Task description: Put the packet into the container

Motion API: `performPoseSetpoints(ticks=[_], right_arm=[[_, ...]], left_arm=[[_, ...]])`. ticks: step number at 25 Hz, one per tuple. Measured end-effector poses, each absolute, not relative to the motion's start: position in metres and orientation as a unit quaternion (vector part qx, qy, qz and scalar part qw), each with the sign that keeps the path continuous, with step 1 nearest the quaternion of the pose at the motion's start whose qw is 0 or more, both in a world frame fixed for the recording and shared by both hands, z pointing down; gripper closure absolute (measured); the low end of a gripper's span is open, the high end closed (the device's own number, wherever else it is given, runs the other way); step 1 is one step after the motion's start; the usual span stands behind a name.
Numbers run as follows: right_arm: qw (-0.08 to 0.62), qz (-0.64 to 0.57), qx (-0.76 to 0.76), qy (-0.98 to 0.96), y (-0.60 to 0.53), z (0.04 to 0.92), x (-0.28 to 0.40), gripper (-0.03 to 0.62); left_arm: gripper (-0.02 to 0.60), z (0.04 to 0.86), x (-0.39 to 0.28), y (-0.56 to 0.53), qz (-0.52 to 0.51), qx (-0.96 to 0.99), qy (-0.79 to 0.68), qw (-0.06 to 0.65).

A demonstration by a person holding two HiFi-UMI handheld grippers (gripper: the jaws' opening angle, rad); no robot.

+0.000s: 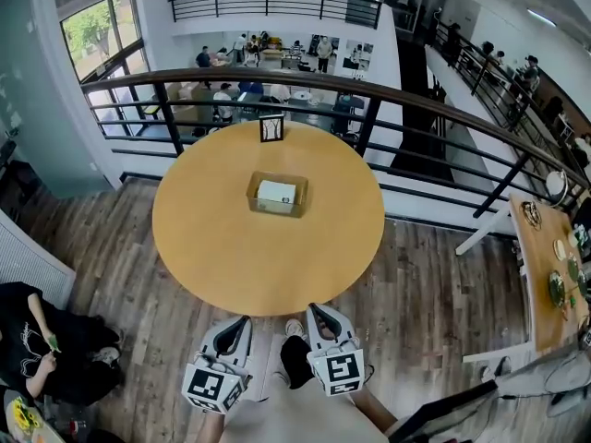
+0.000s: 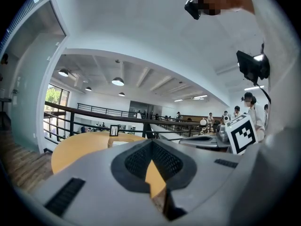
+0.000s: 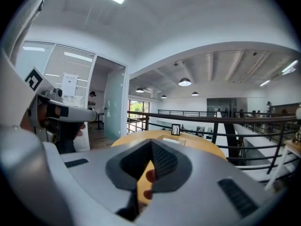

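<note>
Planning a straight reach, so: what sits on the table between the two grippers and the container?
Only bare table lies between the left gripper, the right gripper and the container, as the head view shows.

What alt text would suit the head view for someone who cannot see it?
A round wooden table holds a brown container with a white packet inside, seen from above. Just off its near edge, the left tongs and right tongs are shut and empty; a dark railing curves behind.

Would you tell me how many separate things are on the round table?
3: a cardboard container at the centre, a white packet lying inside it, and a small framed sign standing at the far edge. None appear hidden.
</note>
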State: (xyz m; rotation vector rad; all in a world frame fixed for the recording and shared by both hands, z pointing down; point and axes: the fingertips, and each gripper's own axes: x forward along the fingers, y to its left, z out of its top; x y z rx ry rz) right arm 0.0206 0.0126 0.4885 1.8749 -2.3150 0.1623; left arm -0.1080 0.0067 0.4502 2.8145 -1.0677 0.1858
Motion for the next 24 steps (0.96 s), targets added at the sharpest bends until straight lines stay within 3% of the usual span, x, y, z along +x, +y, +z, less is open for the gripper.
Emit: performPoseSetpoints(ticks=[14,24], right_arm=[[0.064,0.04,0.643,-0.762,0.021,0.481,0.03,0.591],[0.107,-0.021,0.626,-0.772,0.014,0.481,0.02,0.591]], left_arm=[[0.577,0.455,-0.098,0.016,0.06,0.937,-0.339,0.056],[0.575,0.454,-0.105,0.013,0.054,0.934,-0.349,0.056]])
